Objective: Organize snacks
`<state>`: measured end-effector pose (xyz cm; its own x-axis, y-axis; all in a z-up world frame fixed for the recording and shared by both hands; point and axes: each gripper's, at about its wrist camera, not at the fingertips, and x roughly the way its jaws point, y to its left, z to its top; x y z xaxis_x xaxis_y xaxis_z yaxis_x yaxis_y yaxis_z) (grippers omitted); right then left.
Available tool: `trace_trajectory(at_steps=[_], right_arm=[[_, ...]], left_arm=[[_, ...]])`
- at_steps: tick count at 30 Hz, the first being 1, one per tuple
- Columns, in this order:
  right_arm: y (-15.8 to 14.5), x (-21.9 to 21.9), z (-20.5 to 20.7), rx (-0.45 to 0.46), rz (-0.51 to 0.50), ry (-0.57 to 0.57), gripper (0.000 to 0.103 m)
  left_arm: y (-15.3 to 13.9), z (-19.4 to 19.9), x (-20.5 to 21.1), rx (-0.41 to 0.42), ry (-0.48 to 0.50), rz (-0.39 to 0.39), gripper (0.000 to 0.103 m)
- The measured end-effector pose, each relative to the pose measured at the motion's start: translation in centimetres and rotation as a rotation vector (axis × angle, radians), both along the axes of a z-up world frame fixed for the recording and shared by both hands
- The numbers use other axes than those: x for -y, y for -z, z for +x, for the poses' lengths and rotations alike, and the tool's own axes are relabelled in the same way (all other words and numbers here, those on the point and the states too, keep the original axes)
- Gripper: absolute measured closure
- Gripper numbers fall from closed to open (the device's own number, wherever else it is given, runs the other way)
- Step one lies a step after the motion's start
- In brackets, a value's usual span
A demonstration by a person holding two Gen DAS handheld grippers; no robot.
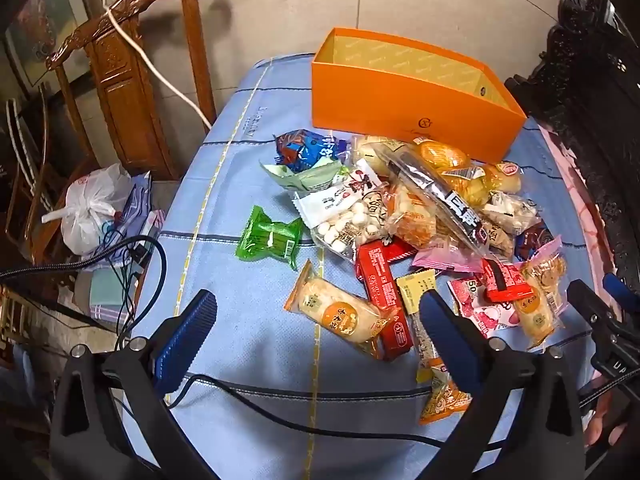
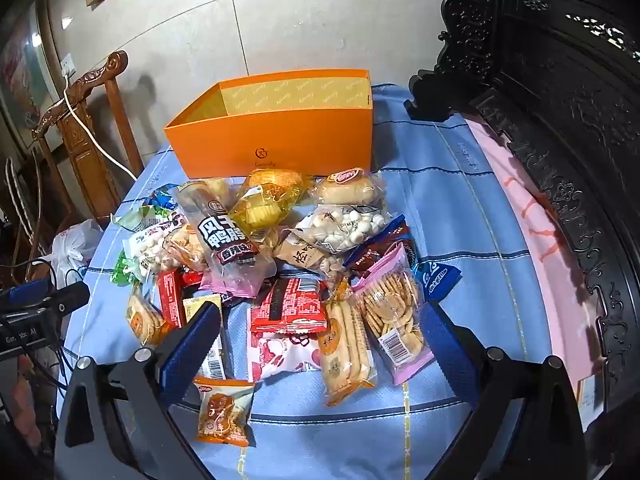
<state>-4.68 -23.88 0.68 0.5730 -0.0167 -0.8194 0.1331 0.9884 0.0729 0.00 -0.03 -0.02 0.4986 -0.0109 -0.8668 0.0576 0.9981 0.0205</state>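
nothing looks sorted yet, by my reading. the orange box [image 2: 276,140] stands at the top centre of the right wrist view, open, and what shows of its inside is bare. the snack pile [image 2: 280,248] lies on the blue cloth [image 2: 480,240] just below the box, spread down toward the frame's lower middle. the left gripper [image 1: 316,320] and right gripper [image 2: 320,332] both hang released above the near packets, grasping nothing. all the sorting seems left.
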Motion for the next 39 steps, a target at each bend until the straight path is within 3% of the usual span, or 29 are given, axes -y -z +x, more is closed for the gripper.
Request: trace_trajectory(at_steps=[39], right_arm=[[-0.7,-0.1,-0.8,-0.013,0.001,0.007,0.003]], left_arm=[[-0.4,-0.3,-0.1,-0.047,-0.012,-0.033,0.004]])
